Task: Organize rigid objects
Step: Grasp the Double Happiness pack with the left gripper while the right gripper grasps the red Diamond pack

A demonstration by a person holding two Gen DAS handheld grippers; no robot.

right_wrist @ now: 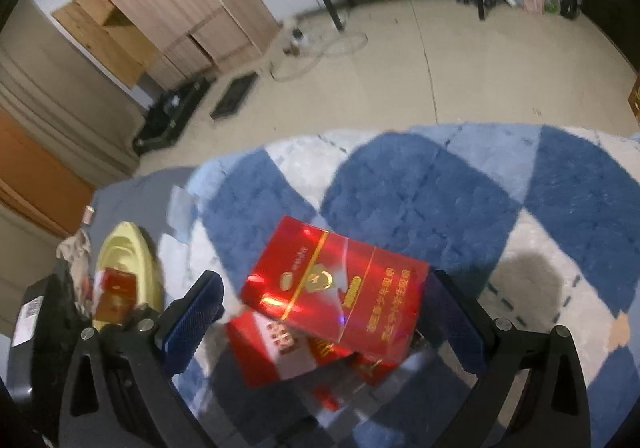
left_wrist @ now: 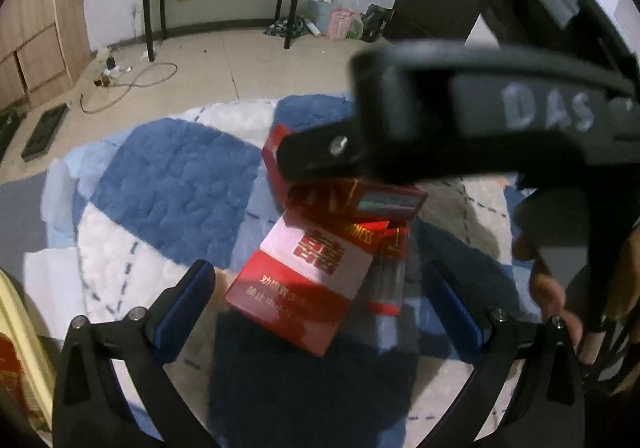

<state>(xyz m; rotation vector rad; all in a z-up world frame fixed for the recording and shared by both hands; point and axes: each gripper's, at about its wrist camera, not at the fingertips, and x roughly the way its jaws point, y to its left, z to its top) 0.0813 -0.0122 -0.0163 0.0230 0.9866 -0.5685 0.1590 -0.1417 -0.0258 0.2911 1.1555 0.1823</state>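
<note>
A heap of red cigarette packs [right_wrist: 320,312] is seen on the blue-and-white plush rug [right_wrist: 420,188]; the topmost glossy red pack [right_wrist: 340,284], gold-lettered, lies tilted. The right gripper [right_wrist: 324,312] and left gripper [left_wrist: 320,304] are spread wide around it, gripping nothing.

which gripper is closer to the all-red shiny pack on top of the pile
Right. The right gripper is open with the all-red pack sitting between its fingers. The left gripper is open around the red-and-white pack, nearer the camera than the all-red pack.

The left gripper [left_wrist: 320,300], fingers [left_wrist: 188,300] spread wide, hovers over red-and-white cigarette packs [left_wrist: 308,280] on a blue-and-white rug [left_wrist: 168,184].
</note>
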